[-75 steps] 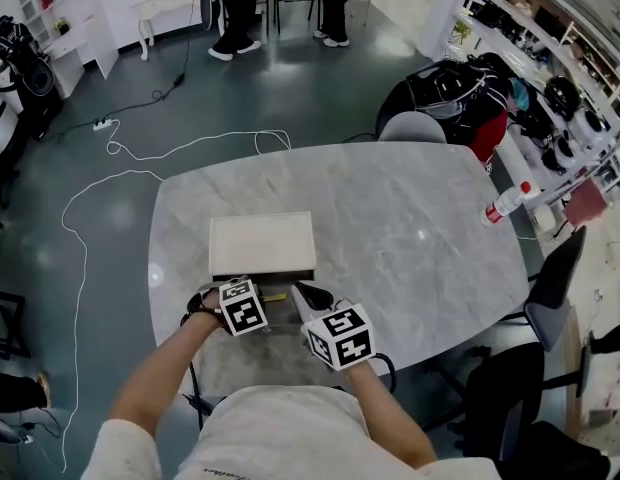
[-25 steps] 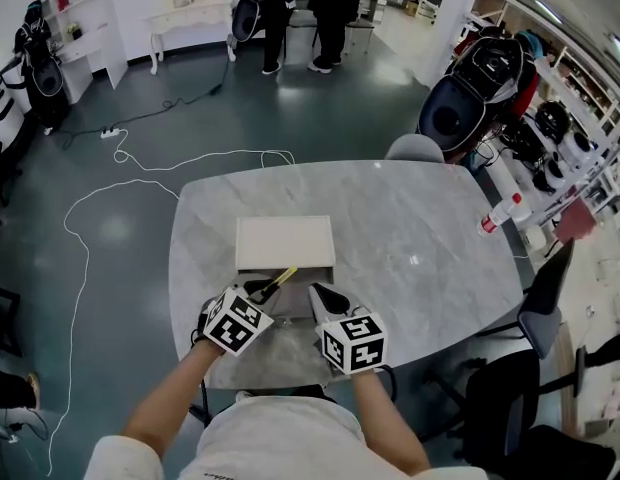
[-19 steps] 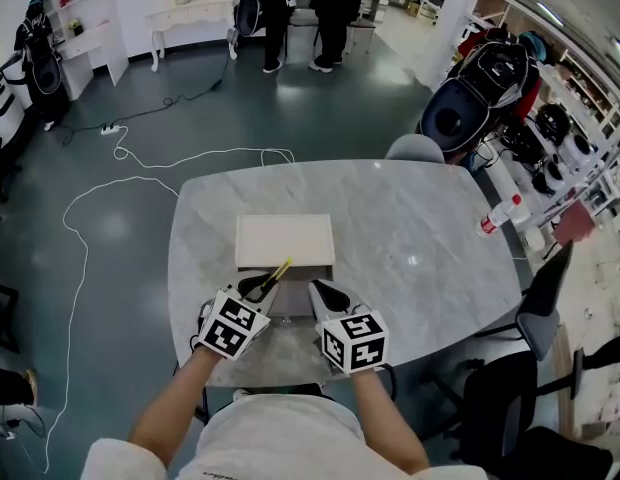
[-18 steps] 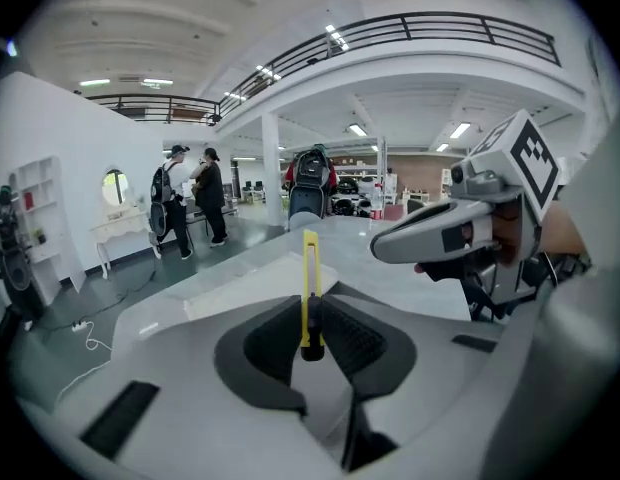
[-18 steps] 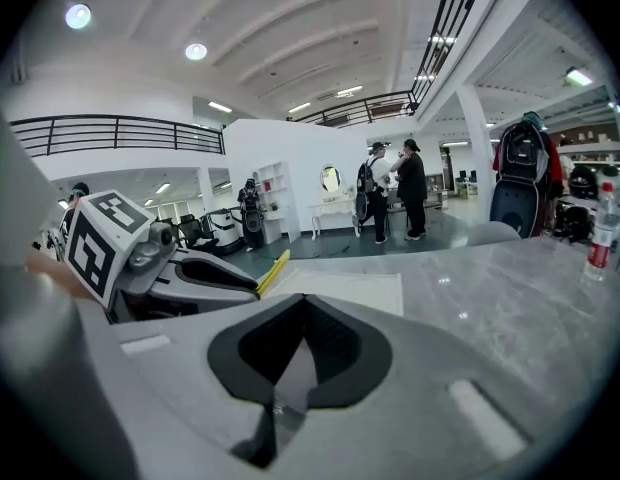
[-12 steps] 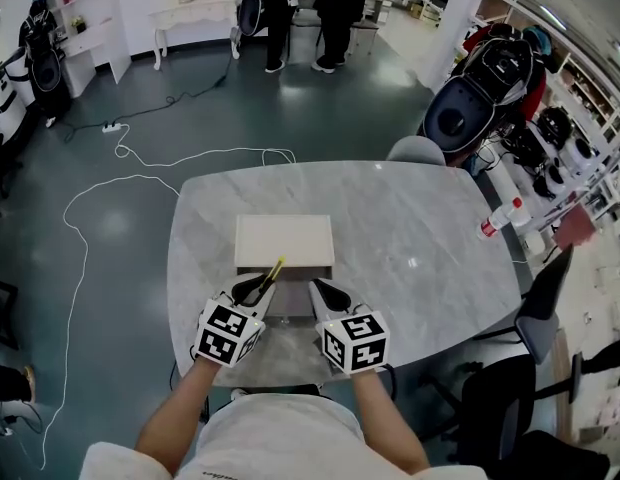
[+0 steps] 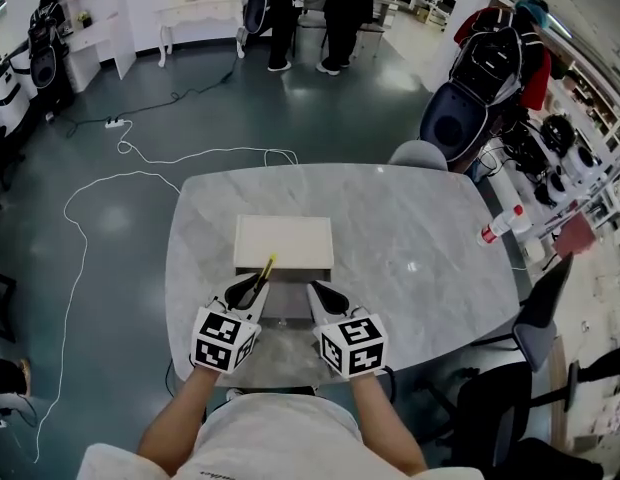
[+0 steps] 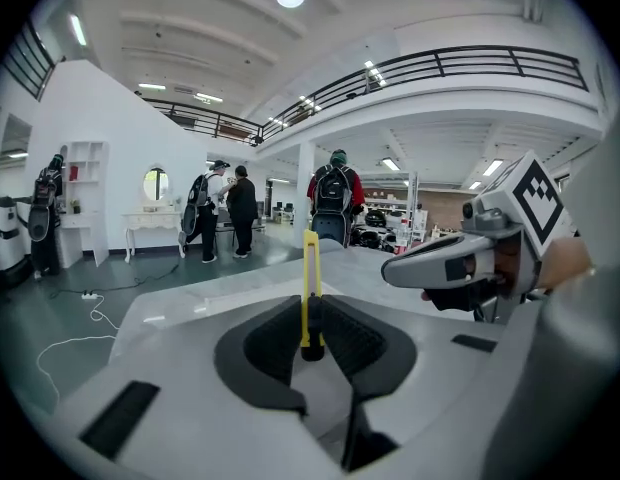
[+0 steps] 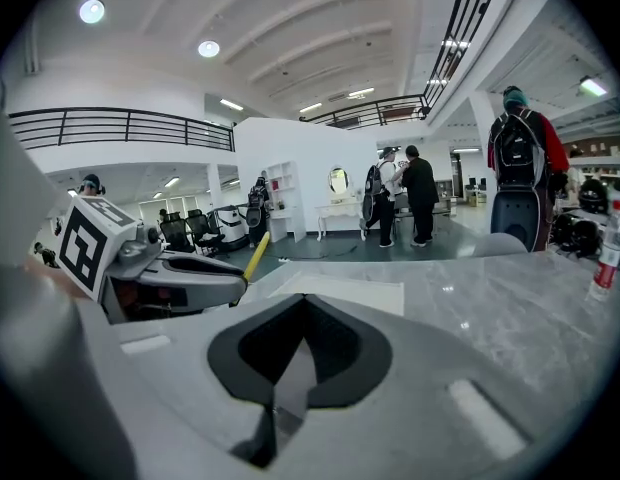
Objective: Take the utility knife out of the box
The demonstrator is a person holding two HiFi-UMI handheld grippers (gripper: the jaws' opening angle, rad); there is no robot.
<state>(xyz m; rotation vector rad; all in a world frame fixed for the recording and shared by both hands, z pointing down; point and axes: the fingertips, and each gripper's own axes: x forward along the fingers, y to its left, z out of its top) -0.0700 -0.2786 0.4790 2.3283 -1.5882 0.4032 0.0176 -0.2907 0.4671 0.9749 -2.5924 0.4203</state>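
A flat cream box point(image 7: 284, 241) lies on the marble table point(image 7: 420, 208), its grey drawer point(image 7: 286, 301) pulled out toward me. My left gripper point(image 7: 254, 287) hovers over the drawer's left side, shut on a yellow utility knife point(image 7: 263, 268) that points up and away over the box. In the left gripper view the knife point(image 8: 310, 278) stands upright between the closed pads point(image 8: 342, 340). My right gripper point(image 7: 321, 292) hangs beside it over the drawer's right side, jaws together and holding nothing. The right gripper view shows the box top point(image 9: 340, 290) ahead and the knife point(image 9: 256, 256) at left.
A white bottle with a red cap point(image 7: 500, 225) stands at the table's right edge. A grey chair point(image 7: 418, 154) is at the far side, a dark one point(image 7: 546, 298) at the right. People stand far behind; a cable point(image 7: 110, 183) lies on the floor.
Three seconds ago both grippers were low at the drawer. The left gripper has since lifted the knife out and drawn back toward me, and the knife now tilts more upright. The right gripper has hardly moved.
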